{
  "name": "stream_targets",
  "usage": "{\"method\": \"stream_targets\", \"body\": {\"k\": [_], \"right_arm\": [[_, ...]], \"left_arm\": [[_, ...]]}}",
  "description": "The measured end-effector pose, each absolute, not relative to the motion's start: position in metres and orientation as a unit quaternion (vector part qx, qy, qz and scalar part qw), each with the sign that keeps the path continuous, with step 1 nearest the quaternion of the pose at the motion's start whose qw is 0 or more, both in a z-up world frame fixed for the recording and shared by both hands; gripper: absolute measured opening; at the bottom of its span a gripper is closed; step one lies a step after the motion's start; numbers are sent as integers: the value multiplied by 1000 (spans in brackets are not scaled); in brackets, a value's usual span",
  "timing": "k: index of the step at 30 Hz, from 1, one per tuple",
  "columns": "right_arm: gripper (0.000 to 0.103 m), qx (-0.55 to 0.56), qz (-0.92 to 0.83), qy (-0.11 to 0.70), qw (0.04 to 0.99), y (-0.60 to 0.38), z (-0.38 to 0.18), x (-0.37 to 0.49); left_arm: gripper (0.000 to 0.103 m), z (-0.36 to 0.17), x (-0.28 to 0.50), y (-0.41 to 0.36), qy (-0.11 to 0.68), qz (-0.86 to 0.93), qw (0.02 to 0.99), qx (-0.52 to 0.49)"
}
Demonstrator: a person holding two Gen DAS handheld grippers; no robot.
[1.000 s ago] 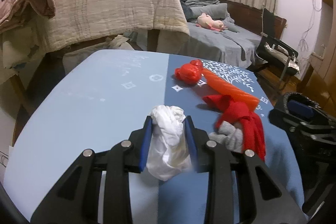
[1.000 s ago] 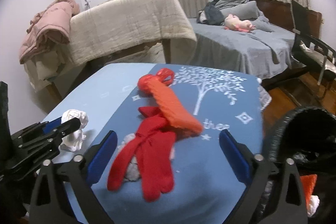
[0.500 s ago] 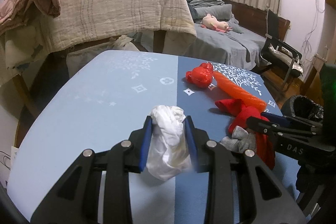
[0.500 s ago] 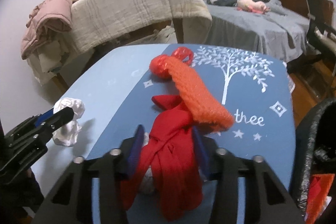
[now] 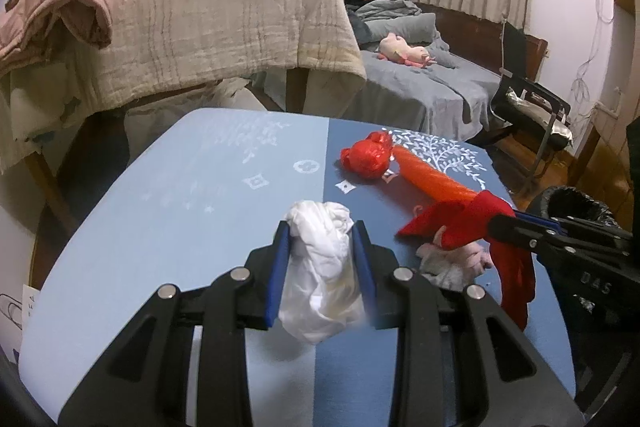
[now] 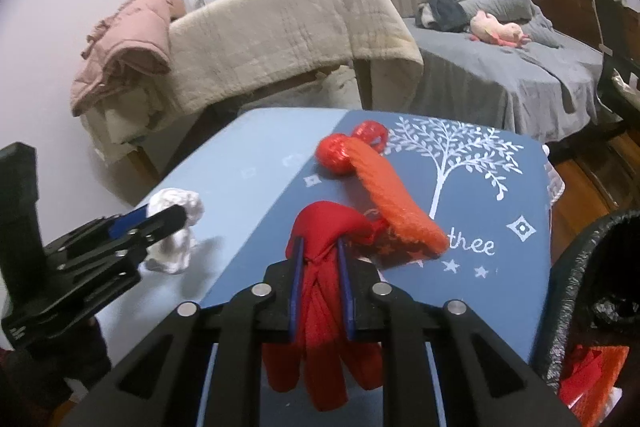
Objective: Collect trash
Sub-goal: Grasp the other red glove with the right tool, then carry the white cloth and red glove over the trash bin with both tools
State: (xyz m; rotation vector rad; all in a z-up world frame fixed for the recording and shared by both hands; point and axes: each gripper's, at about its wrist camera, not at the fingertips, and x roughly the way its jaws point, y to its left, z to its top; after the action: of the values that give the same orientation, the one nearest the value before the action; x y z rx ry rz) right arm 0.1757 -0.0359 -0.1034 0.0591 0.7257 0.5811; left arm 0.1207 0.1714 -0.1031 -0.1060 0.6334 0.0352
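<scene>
Left wrist view: at six o'clock, the left gripper (image 5: 322,239) has its blue pads partly closed and pressed on a crumpled white wad (image 5: 320,267), held above the blue table (image 5: 180,211). At three o'clock the right gripper (image 5: 500,221) pinches a red cloth (image 5: 468,223) whose tail hangs down; a pale crumpled scrap (image 5: 452,263) lies just beneath it. Toward one o'clock, an orange mesh sleeve (image 5: 432,181) and a red plastic ball (image 5: 366,159) lie on the table. A black bin (image 5: 576,203) stands at the far right. Right wrist view: the jaws are nearly shut, tight on the red cloth at six o'clock.
</scene>
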Motion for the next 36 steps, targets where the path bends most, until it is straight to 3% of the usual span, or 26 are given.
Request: {"method": "stream_targets", "body": {"k": [20,36], "right_arm": [[16,43,282,282,916,-88,-41,128],[16,61,212,262,939,-164,-31,112]], "left_arm": [[31,-58,104,127,276,-18,960,-43],[31,-42,106,55,268,-87,959,-25]]}}
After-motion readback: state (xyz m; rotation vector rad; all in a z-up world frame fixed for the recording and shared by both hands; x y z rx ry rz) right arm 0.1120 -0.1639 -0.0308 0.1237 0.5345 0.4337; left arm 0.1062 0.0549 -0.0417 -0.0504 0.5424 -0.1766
